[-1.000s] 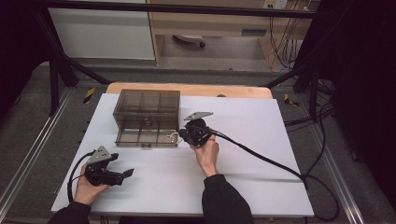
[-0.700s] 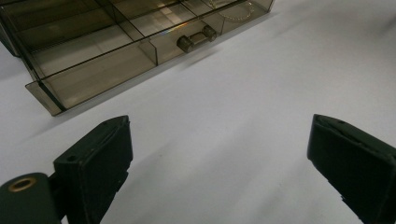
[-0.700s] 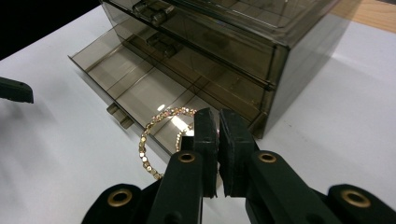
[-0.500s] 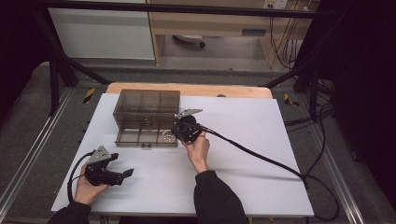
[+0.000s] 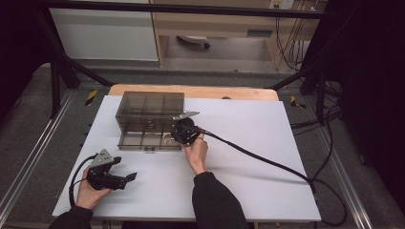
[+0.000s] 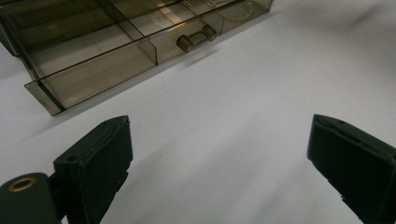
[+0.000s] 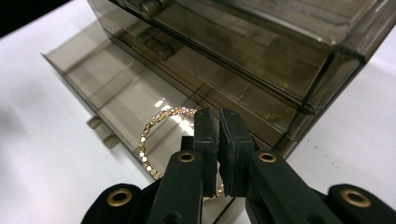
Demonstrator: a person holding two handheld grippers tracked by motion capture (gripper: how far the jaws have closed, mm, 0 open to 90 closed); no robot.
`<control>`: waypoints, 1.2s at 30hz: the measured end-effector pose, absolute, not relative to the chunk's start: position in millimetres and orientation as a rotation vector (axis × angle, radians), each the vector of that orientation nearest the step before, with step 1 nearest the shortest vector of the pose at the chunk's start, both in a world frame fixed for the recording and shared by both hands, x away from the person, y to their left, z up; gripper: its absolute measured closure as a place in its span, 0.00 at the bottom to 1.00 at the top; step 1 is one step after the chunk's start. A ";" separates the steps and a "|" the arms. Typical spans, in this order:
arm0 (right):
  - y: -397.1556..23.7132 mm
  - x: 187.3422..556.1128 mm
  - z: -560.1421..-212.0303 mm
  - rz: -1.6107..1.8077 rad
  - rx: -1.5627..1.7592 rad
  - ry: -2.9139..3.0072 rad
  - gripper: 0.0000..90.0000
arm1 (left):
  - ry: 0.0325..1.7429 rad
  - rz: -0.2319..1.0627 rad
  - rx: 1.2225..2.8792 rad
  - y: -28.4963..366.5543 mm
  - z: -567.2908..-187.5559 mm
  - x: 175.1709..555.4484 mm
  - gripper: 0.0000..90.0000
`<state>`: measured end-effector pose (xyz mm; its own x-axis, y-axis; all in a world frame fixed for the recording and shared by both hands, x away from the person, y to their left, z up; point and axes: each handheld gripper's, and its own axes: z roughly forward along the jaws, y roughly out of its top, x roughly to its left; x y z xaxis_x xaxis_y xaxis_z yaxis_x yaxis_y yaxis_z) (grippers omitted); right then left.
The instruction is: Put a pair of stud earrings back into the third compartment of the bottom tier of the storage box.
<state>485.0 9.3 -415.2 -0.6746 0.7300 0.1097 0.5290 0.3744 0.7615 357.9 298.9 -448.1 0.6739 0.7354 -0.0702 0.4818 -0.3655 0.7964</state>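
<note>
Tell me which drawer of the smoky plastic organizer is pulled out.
The bottom drawer of the organizer is out, extended toward the person; the drawers above sit flush. The right gripper holds a gold bracelet over it.

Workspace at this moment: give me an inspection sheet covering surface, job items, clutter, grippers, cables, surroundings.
Surface: white table top, wooden strip along its far edge.
Job's things: smoky clear drawer box, bottom drawer pulled out; gold bracelet over the drawer's right end.
Clutter: nothing seen.
Grippers: right gripper shut on the bracelet above the open drawer; left gripper open, low over bare table at near left.
Cables: right gripper's black cable runs across the table and off its right edge; the left one loops by the hand.
Surroundings: dark frame, floor, shelving behind.
</note>
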 end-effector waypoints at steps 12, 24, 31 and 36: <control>11.9 489.5 -427.6 1.154 1.117 2.386 0.96 | 0.938 0.378 2.036 299.0 -448.1 357.8 0.07; 13.1 486.0 -431.7 1.124 1.083 2.408 0.93 | 0.938 0.380 2.035 299.2 -447.9 357.6 0.07; 8.0 478.1 -417.1 1.147 1.046 2.404 0.87 | 0.940 0.380 2.037 299.4 -448.1 357.7 0.07; 3.0 469.7 -404.4 1.157 1.017 2.404 0.79 | 0.939 0.380 2.040 298.8 -448.3 357.6 0.07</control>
<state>469.7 3.0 -404.4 -0.7109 0.7019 0.0451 0.4731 0.4297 0.7691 357.6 298.8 -448.3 0.6738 0.7359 -0.0669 0.4821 -0.3691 0.7946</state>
